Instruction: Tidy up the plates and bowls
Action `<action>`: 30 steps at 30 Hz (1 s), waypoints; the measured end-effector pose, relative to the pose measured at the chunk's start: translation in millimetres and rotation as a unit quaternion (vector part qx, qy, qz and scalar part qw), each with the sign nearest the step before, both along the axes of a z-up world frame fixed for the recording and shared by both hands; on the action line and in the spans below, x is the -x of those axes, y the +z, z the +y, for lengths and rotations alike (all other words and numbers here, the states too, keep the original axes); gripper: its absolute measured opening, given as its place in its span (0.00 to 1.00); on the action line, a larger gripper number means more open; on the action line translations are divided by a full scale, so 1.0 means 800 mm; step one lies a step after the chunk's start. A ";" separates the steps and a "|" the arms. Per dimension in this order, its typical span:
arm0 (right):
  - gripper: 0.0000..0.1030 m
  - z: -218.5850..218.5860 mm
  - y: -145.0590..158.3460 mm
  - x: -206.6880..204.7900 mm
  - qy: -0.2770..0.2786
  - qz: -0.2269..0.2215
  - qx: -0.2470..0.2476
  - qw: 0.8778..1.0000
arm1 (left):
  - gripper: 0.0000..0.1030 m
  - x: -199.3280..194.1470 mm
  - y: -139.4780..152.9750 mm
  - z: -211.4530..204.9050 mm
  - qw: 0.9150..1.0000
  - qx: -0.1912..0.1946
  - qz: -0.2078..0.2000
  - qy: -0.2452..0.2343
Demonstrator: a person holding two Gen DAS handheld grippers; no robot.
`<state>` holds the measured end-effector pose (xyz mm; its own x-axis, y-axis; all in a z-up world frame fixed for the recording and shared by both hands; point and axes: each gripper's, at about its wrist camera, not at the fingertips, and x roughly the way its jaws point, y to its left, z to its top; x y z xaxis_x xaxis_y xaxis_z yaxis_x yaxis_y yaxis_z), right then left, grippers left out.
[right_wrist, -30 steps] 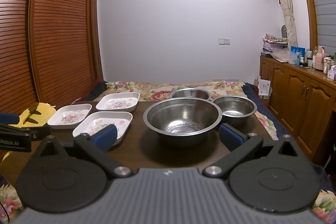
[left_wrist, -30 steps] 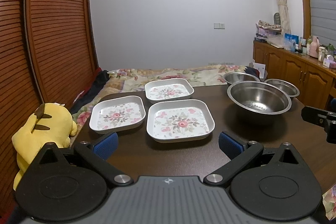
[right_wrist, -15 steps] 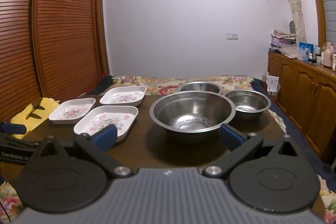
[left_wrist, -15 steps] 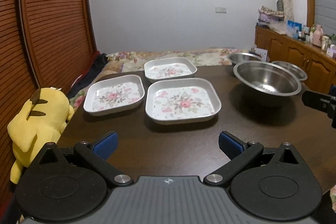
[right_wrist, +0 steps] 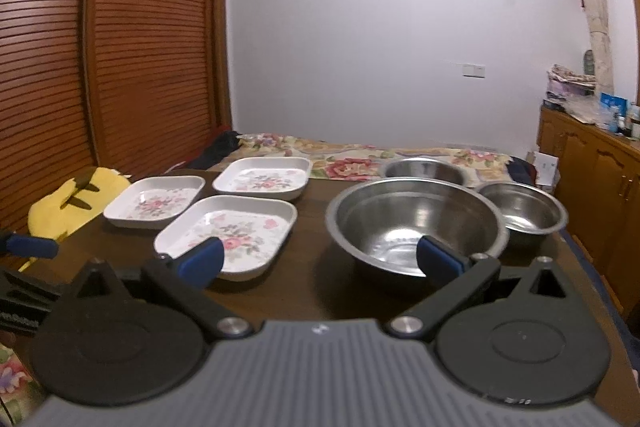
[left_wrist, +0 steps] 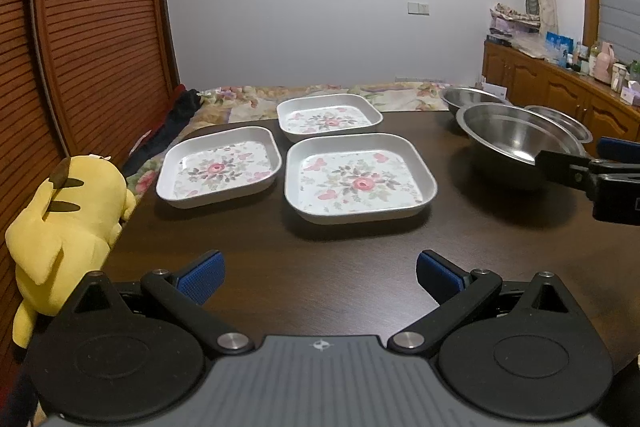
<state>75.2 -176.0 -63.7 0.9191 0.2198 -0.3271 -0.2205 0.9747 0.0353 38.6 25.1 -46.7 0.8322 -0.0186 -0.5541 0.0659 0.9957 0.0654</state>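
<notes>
Both tools hover empty with fingers spread: the left tool (left_wrist: 318,277) faces three floral square plates (left_wrist: 358,177) on the table (left_wrist: 320,259), the right tool (right_wrist: 318,261) faces the large steel bowl (right_wrist: 416,223). Nothing is stacked; the approach comes first, likely then nesting.

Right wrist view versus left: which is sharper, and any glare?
Left wrist view: crisp, the floral plates well defined. Right wrist view: softly blurred all over, with highlights glinting inside the large steel bowl. Both bend the louvred doors at the edges.
</notes>
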 end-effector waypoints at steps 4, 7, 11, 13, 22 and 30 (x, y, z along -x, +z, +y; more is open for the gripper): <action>0.99 0.017 0.002 -0.011 0.023 0.006 0.000 1.000 | 1.00 -0.007 0.006 0.014 1.000 -0.009 -0.006 0.007; 0.97 0.028 0.004 -0.018 0.036 0.012 0.003 0.999 | 1.00 -0.014 0.012 0.028 1.000 -0.003 -0.013 0.009; 0.86 0.040 0.000 -0.034 0.055 0.030 -0.001 0.998 | 1.00 -0.026 0.016 0.046 1.000 0.004 -0.025 0.012; 0.84 0.044 -0.005 -0.040 0.058 0.038 -0.002 0.998 | 1.00 -0.036 0.016 0.055 1.000 0.014 -0.024 0.010; 0.71 0.058 -0.020 -0.065 0.071 0.072 -0.016 0.995 | 0.95 -0.072 0.007 0.078 0.999 0.023 -0.019 0.012; 0.59 0.067 -0.029 -0.080 0.069 0.090 -0.018 0.993 | 0.81 -0.100 -0.006 0.083 0.999 0.045 -0.005 -0.003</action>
